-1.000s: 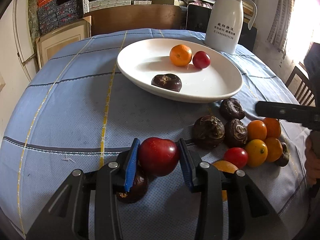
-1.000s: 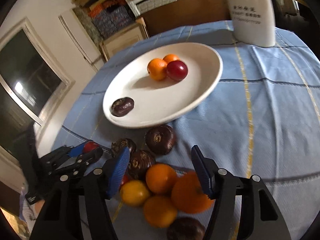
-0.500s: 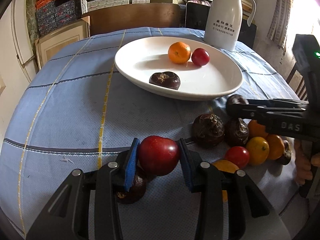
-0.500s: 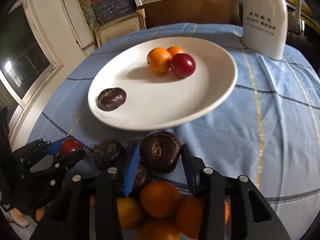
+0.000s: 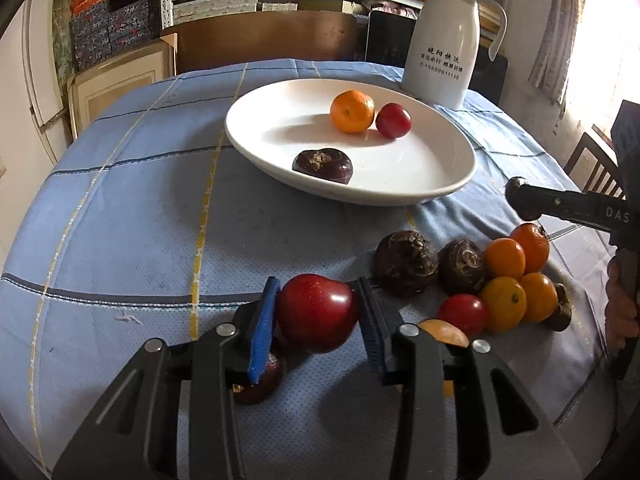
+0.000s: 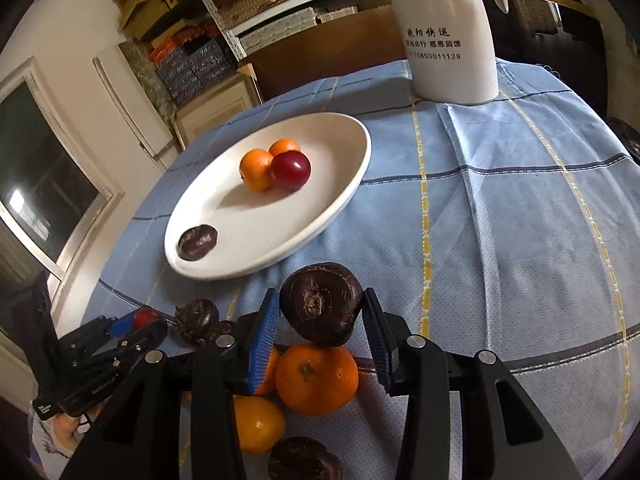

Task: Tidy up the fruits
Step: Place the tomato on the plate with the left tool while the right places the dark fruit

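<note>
Fruits on the white plate (image 5: 448, 184): oranges, a red fruit, a dark chestnut

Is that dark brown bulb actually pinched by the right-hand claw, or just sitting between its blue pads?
Touching. The right wrist view shows both blue pads pressed against the dark bulb.

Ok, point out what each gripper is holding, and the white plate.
red fruit (image 5: 318, 312), left wrist view, on its shiny front face between the blue pads.
dark water chestnut (image 6: 320, 306), right wrist view, near its central stem scar.
white plate (image 6: 348, 184), right wrist view, on its bare right rim.
</note>
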`<action>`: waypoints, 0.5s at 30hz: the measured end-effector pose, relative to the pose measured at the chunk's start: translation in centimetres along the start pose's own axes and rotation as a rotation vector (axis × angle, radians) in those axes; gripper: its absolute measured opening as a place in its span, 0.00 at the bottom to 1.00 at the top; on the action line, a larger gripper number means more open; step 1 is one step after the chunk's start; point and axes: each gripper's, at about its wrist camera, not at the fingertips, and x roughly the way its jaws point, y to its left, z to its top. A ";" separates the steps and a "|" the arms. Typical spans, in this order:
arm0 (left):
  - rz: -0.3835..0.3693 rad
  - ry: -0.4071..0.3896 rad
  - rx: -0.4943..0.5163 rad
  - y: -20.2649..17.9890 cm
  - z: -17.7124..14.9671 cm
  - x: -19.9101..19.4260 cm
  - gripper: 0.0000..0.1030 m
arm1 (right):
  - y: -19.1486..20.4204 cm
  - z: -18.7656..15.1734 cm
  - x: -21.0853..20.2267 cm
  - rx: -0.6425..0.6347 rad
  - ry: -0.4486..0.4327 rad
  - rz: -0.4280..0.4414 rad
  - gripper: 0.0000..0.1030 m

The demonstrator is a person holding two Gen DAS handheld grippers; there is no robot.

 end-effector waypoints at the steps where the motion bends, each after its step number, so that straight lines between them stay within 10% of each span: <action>1: 0.008 -0.007 0.002 -0.1 0.0 -0.1 0.37 | -0.2 0.0 -0.1 0.002 -0.004 0.001 0.42; 15: 0.021 -0.109 -0.033 0.5 6.2 -1.5 0.37 | 1.8 2.2 -2.1 -0.012 -0.096 0.065 0.41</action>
